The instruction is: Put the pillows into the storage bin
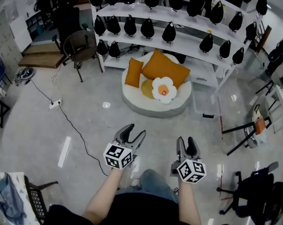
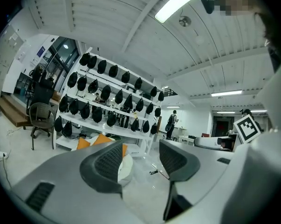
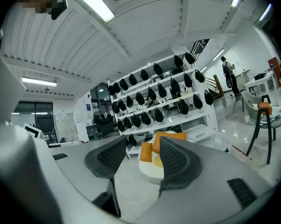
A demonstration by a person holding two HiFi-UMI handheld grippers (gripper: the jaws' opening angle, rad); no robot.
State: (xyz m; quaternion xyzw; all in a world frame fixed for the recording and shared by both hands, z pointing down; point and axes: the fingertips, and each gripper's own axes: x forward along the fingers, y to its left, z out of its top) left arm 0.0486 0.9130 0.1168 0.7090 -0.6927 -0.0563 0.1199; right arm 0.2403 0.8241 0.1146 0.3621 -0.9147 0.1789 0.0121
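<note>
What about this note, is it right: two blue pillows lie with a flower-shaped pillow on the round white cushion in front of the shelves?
Only the colour is wrong: in the head view the small pillow and the large pillow are orange, not blue. They do lie with the flower-shaped pillow on the round white cushion.

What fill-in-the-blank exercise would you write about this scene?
1. The large square fabric pillow is ____ in colour.
2. The white fabric pillow with a yellow centre has the shape of a ____.
3. The open left tool and the open right tool hold ____.
Missing words: orange; flower; nothing.
</note>
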